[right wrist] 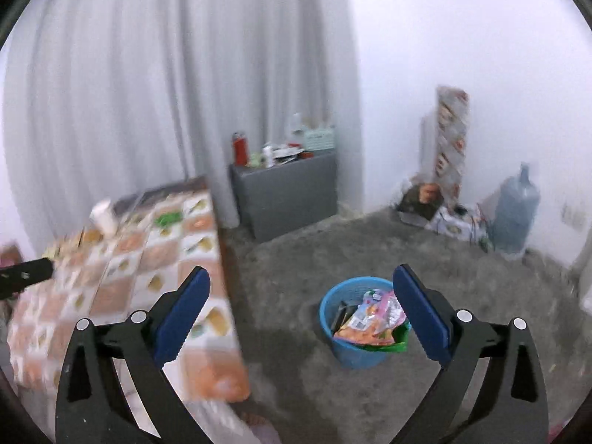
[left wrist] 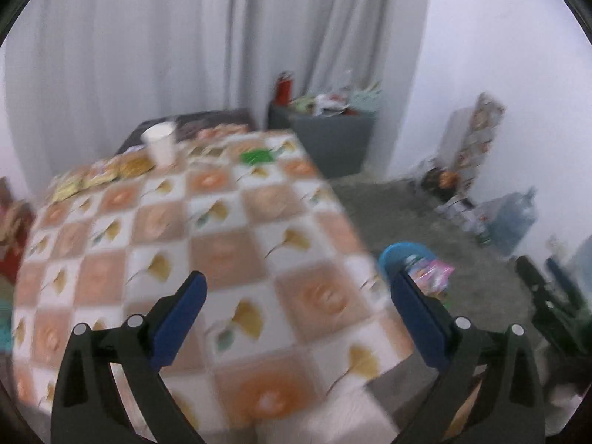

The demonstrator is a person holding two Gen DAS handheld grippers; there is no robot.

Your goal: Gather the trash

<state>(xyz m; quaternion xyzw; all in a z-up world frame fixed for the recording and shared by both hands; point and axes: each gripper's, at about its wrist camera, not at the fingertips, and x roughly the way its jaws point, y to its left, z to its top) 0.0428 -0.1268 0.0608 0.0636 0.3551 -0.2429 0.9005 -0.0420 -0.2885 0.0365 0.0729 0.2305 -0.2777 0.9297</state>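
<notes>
Both claws gape empty — left claw (left wrist: 298,292) over the desk (left wrist: 222,244), right claw (right wrist: 301,288) above the carpet. Wrappers (piled high) could spill from the blue basket (right wrist: 329,309) if nudged.

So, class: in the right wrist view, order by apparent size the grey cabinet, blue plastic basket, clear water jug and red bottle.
1. Grey cabinet
2. Blue plastic basket, though it is nearer the camera
3. Clear water jug
4. Red bottle
</notes>
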